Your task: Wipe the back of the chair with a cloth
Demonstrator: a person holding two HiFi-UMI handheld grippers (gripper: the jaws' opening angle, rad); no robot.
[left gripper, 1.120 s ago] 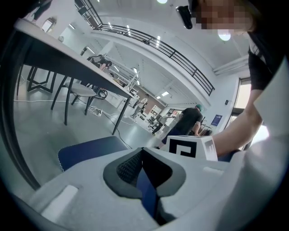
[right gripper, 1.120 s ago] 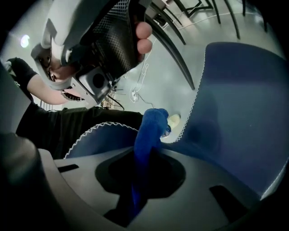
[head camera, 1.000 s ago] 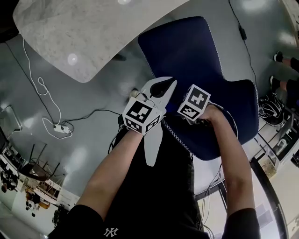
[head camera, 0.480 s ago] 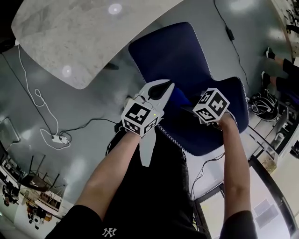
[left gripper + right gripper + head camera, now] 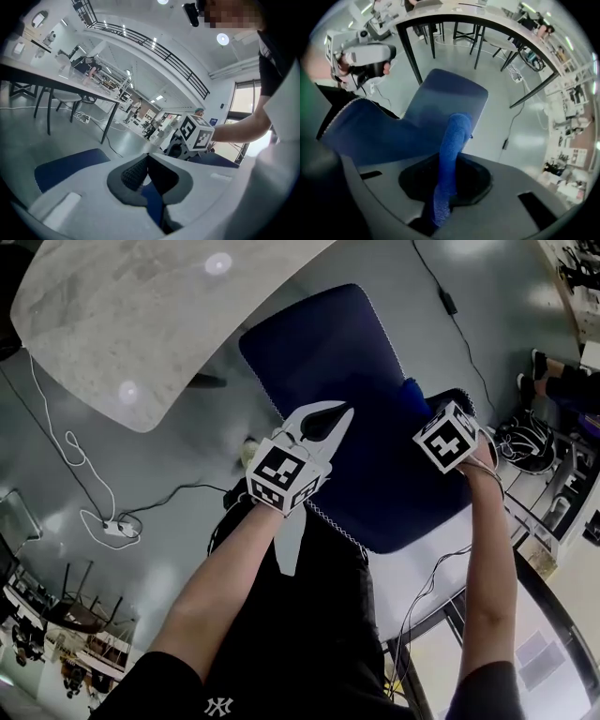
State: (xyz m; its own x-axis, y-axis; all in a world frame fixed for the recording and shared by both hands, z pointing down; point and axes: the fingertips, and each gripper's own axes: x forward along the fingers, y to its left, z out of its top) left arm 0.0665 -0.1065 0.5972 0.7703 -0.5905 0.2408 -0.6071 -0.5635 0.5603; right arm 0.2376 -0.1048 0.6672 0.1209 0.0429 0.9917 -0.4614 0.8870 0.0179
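One big grey table (image 5: 141,315) sits at 11 o'clock. One dark blue chair (image 5: 323,348) is in the middle, below me. I hold two grippers. My left gripper (image 5: 328,420) is closed on nothing. My right gripper (image 5: 445,183) pinches the one blue cloth (image 5: 453,136) by the chair's back, at 2 o'clock. At 6 o'clock, my black top shows a white NY mark (image 5: 222,706).

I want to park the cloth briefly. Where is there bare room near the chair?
The chair seat, between the table and the chair back, lies bare. The floor to the left is crowded with a white cable and power strip; to the right are a person's feet.
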